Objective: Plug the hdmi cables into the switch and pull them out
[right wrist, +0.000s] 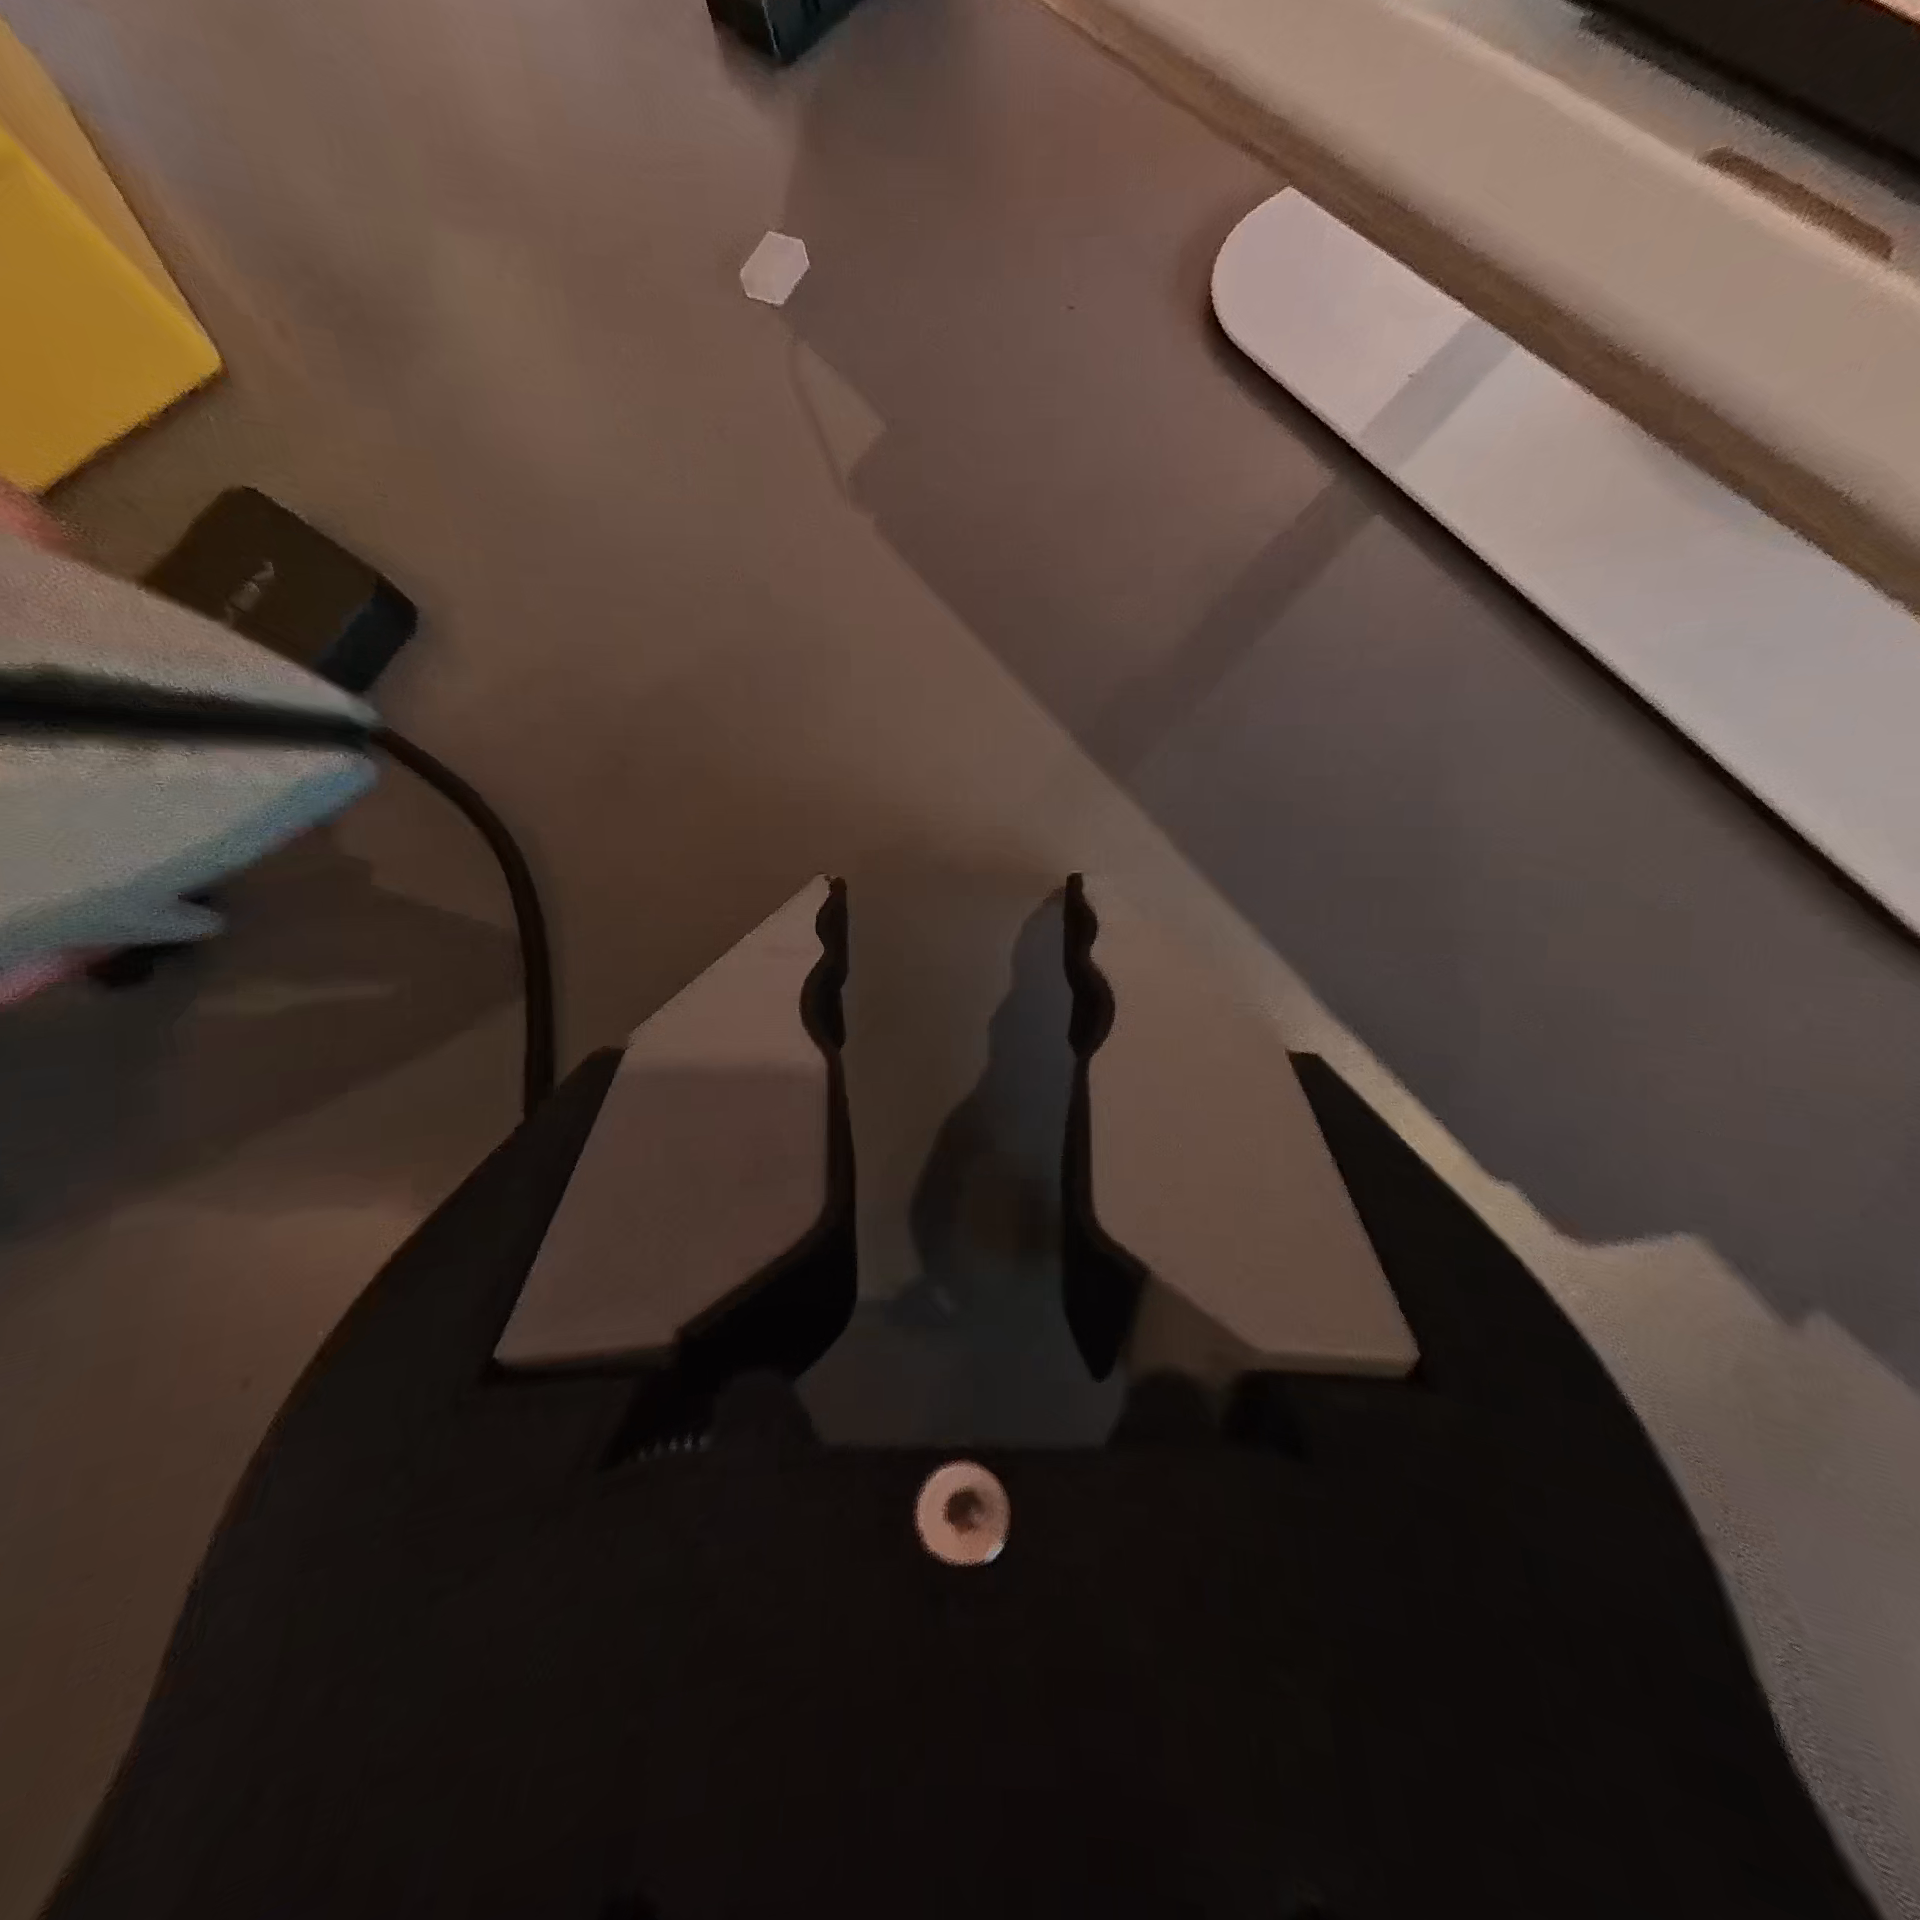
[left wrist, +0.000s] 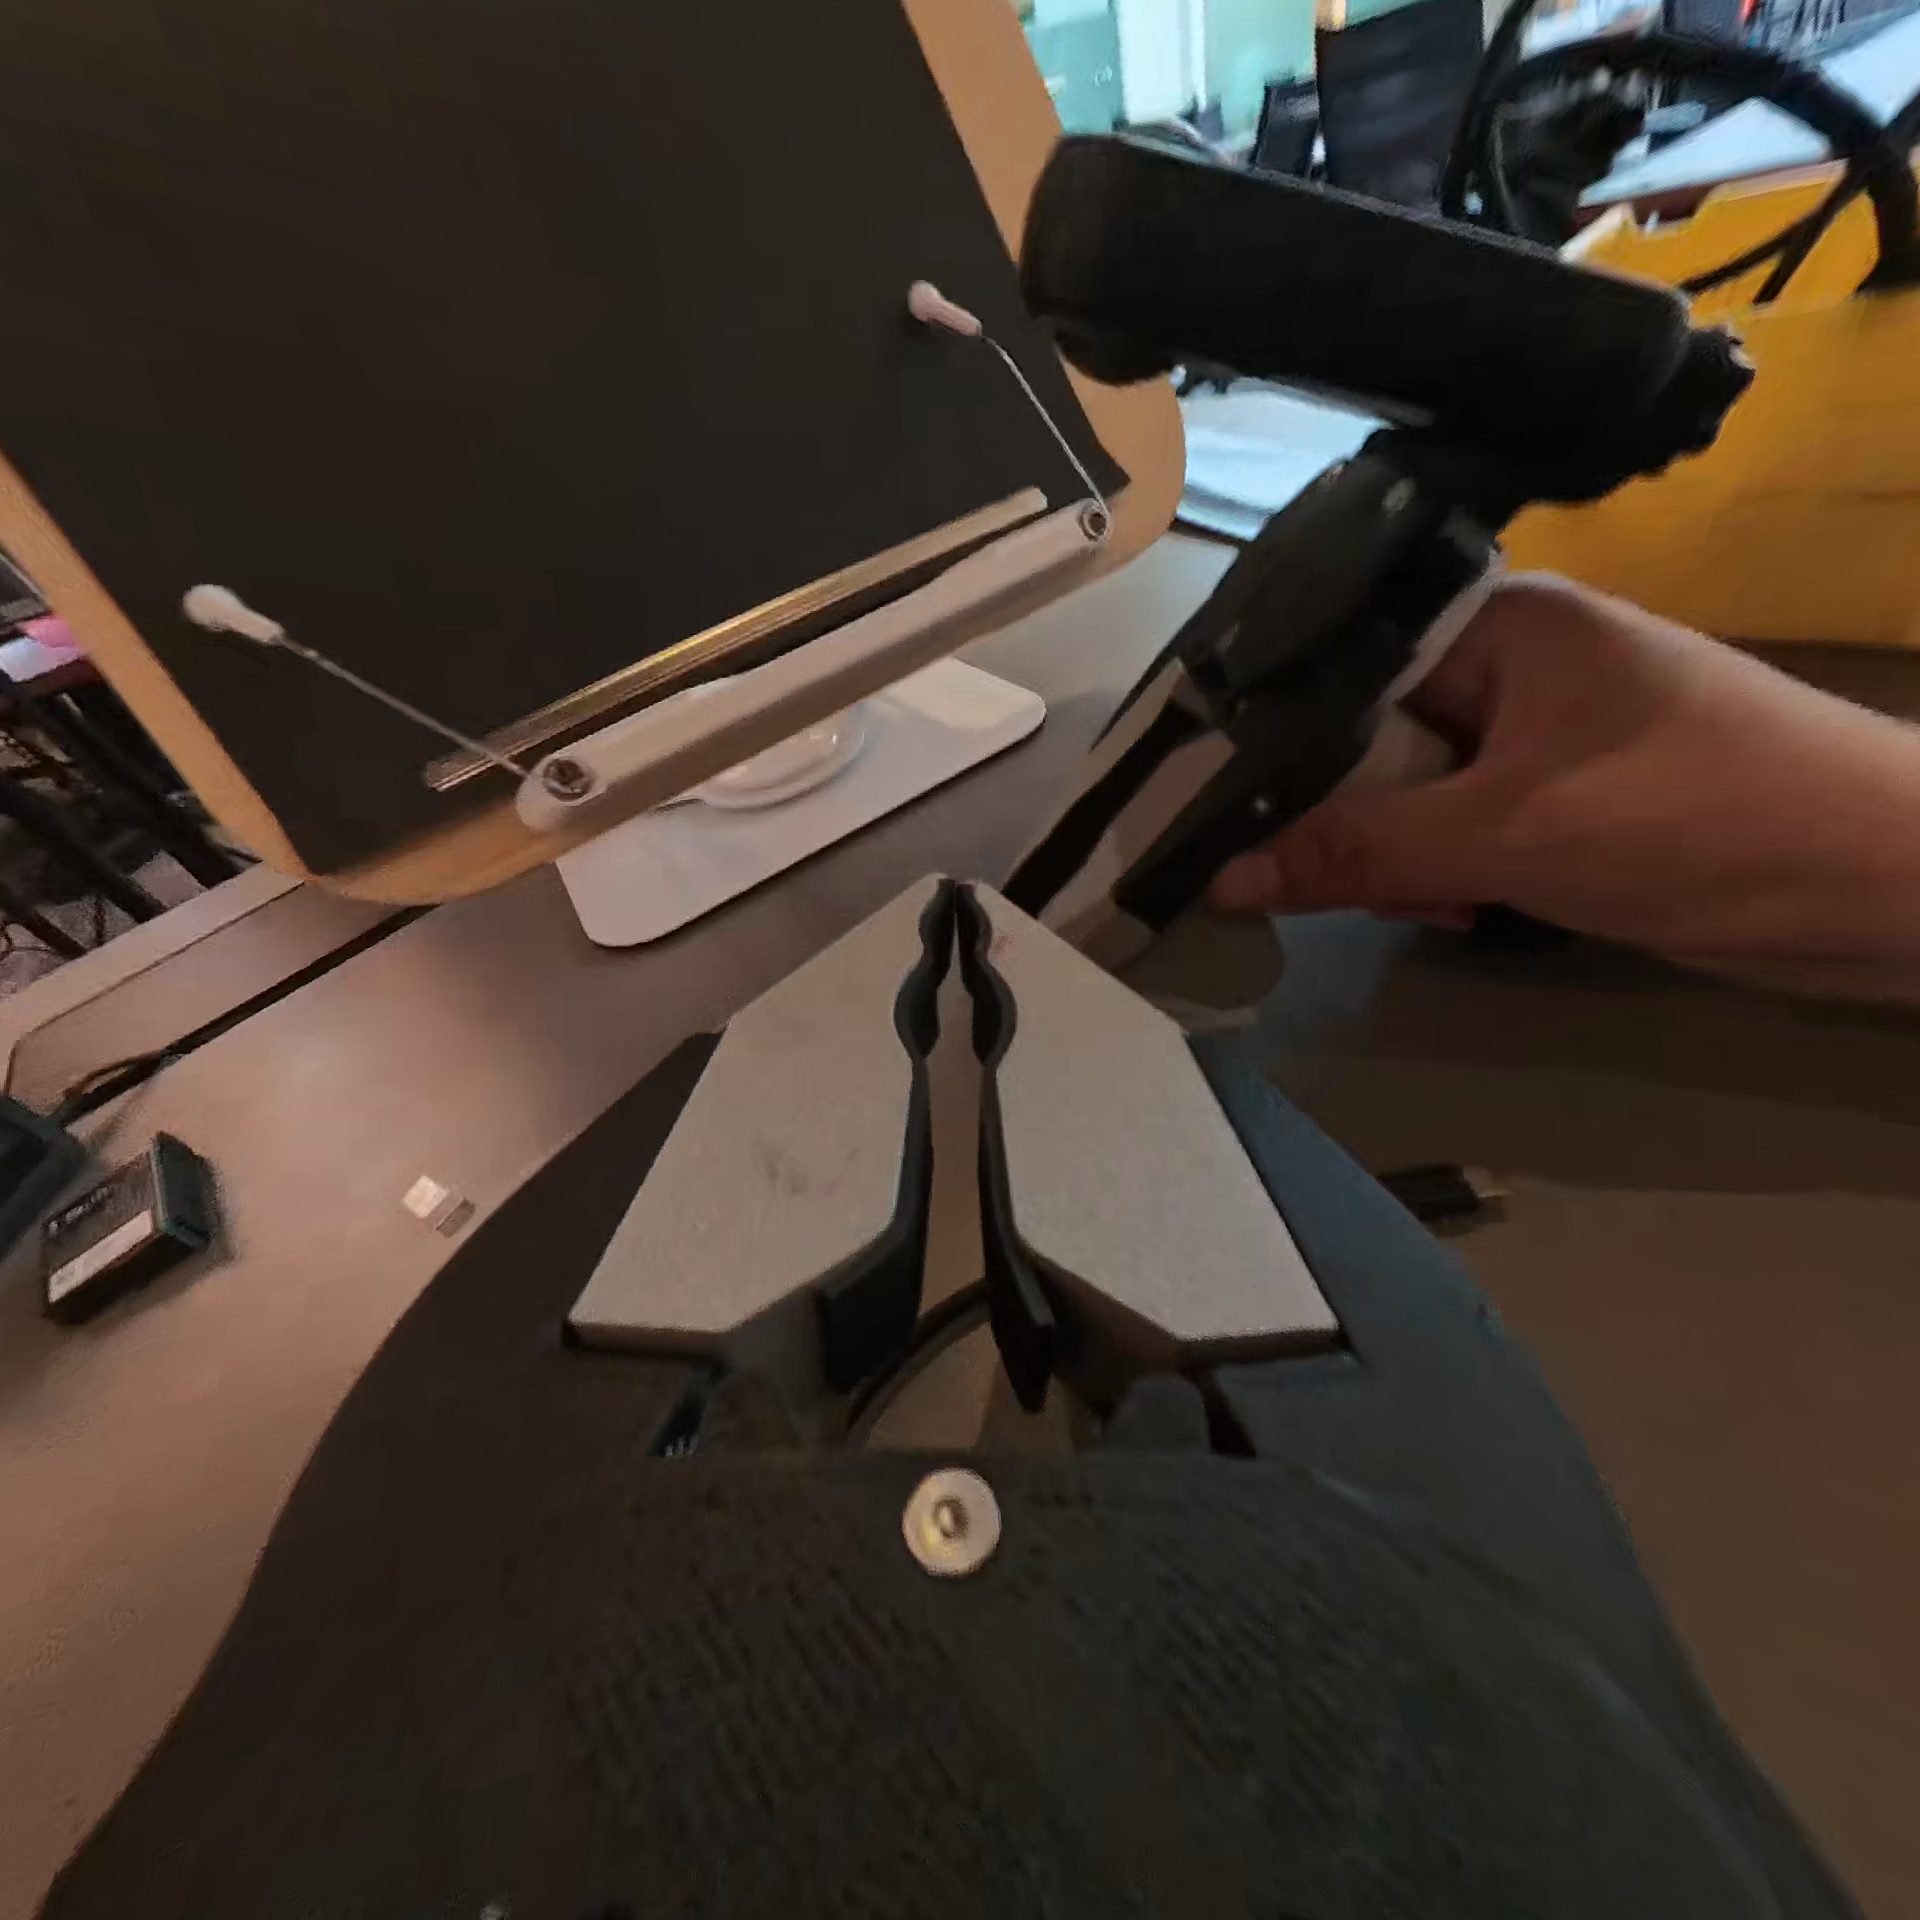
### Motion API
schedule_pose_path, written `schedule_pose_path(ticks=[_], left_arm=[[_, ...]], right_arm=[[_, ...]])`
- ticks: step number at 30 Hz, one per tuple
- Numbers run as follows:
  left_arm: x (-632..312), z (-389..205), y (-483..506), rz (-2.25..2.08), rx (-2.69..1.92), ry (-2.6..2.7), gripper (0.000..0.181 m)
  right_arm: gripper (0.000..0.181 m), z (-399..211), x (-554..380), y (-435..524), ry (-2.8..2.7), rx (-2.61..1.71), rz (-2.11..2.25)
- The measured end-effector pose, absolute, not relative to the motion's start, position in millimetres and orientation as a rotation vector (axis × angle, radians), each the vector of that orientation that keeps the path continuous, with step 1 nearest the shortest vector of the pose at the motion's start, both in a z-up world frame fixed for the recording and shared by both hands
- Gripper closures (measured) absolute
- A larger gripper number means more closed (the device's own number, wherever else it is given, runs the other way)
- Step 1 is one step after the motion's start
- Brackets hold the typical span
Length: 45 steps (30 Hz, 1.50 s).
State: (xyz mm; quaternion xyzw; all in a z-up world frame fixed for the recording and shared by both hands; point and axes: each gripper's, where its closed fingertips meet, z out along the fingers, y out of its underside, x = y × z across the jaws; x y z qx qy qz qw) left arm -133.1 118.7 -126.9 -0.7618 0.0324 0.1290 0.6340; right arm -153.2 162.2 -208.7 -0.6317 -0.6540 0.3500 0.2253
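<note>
Your left hand-held gripper (left wrist: 961,904) has its jaws pressed together at the tips with nothing between them, likely resting while the other one works. A black cable (left wrist: 914,1351) curves on the tabletop (left wrist: 312,1091) under its fingers. Off to its right, past its body, a black plug (left wrist: 1444,1195) lies flat, long axis running left to right, metal tip pointing away to the right. Your right hand-held gripper (right wrist: 951,894) is spread open and empty above bare tabletop, probably ready to pick up. To its left a small black box (right wrist: 301,592), perhaps the switch, lies flat and well apart. Beyond stands a tilted board (left wrist: 520,364).
</note>
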Motion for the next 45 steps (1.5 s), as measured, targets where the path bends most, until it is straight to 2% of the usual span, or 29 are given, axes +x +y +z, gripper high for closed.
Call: schedule_pose_path(ticks=[4,6,9,45], left_arm=[[-127.7,-129.0,120.8,0.429,-1.743,0.16,0.181],[-126.9,-130.8,120.6,0.472,-1.746,0.188,0.181],[-127.0,-127.3,120.3,0.485,-1.723,0.187,0.181],[-137.2,-129.6,119.1,0.584,-1.733,0.185,0.181]], right_arm=[[0.149,-206.7,-150.4,157.7,-1.788,-1.809,1.106],[0.163,-208.2,-148.8,151.6,-1.835,-1.804,1.132],[0.173,-210.0,-147.9,146.7,-1.883,-1.76,1.09],[0.171,-210.1,-146.9,134.4,-1.965,-1.672,1.074]])
